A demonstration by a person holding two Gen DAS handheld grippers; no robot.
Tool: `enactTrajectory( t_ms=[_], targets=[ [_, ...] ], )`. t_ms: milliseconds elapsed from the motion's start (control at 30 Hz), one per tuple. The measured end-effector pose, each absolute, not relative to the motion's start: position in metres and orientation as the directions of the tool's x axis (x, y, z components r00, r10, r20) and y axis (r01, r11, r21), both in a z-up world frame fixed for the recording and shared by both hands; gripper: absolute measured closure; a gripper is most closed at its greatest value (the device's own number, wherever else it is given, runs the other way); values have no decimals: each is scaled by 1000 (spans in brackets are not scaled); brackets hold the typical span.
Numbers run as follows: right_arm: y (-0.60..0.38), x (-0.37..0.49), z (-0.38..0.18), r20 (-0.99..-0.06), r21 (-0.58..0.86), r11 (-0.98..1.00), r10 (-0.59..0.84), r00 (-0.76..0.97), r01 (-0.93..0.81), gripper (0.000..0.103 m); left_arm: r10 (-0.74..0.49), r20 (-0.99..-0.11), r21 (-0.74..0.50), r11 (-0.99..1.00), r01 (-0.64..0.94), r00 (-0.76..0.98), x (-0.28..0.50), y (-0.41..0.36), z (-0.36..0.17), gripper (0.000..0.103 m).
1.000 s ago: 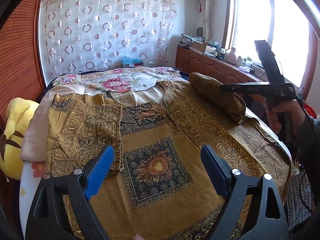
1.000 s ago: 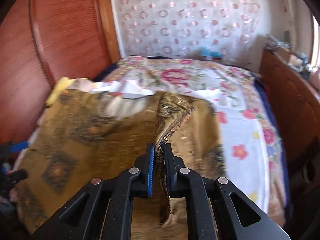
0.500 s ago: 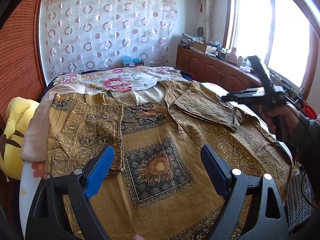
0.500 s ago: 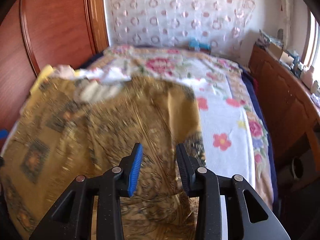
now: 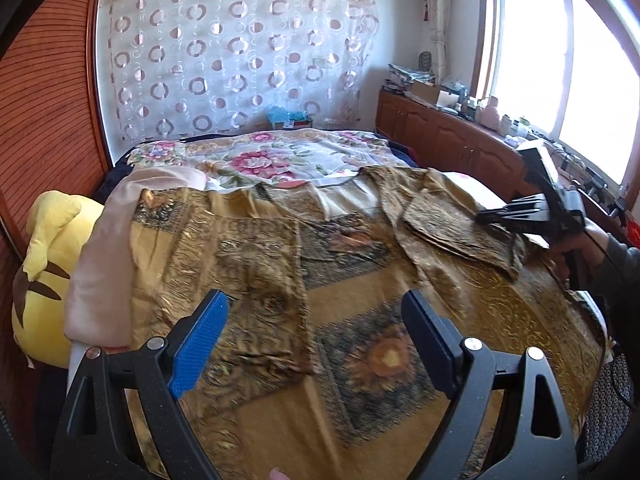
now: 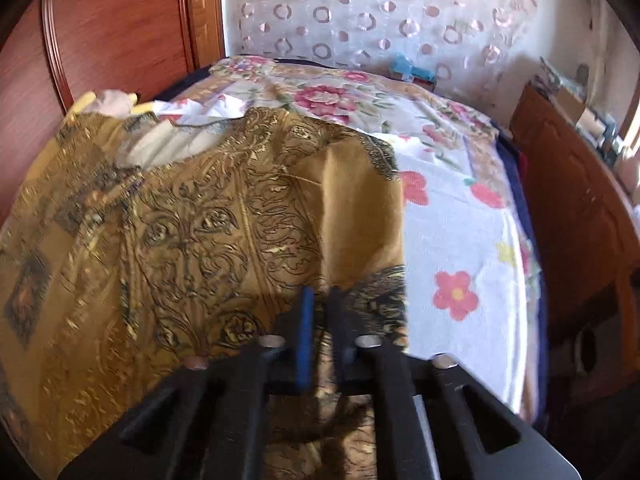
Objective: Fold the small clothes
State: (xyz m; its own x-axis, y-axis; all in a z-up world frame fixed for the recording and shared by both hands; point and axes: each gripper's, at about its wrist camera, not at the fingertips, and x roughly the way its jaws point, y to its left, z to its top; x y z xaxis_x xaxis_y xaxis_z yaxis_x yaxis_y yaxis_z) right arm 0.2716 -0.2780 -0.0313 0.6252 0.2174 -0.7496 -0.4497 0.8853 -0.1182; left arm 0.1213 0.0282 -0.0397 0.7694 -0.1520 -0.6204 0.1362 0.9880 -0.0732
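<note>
A golden-brown patterned garment (image 5: 360,280) lies spread flat across the bed, and it also fills the left of the right wrist view (image 6: 200,220). Its left sleeve (image 5: 256,280) is folded inward over the body. Its right sleeve (image 5: 452,228) lies folded inward too. My left gripper (image 5: 314,300) hovers open above the garment's near part, with nothing between its fingers. My right gripper (image 6: 320,296) is low over the garment's right edge, its jaws closing until they are nearly together. Whether they pinch cloth I cannot tell. From the left wrist view, the right gripper (image 5: 486,216) points at the folded right sleeve.
A floral bedsheet (image 5: 260,160) covers the bed beyond the garment. A yellow plush toy (image 5: 44,272) and a pink cloth (image 5: 108,260) lie at the left edge by the wooden headboard (image 5: 44,120). A wooden cabinet (image 5: 452,136) runs under the window on the right.
The right gripper carried the right sleeve inward, opened and let it drop flat, then sank lower and shut. The left gripper drifted slightly and stayed open.
</note>
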Motion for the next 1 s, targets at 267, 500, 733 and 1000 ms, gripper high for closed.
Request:
enactTrajectory(
  t_ms=[267,500,733,1000],
  targets=[
    [-317,267,-2,-701,-136,888,226,676,-439,102,-118,-632,-63,993,100,766,151,49,-40,14],
    [-367,287,3,-689,-115,935,168,705,-336,102,-77,-638,-39,997,67,766,174,70,-38,14],
    [-368,316,-11,-664,-51,952,194,722,-302,91,5,-663,10,1000,2,749,199,105,-41,14],
    [-368,358,-28,-664,12,940,262,700,-341,59,42,-711,14,999,-45,702,227,140,-54,14]
  ],
)
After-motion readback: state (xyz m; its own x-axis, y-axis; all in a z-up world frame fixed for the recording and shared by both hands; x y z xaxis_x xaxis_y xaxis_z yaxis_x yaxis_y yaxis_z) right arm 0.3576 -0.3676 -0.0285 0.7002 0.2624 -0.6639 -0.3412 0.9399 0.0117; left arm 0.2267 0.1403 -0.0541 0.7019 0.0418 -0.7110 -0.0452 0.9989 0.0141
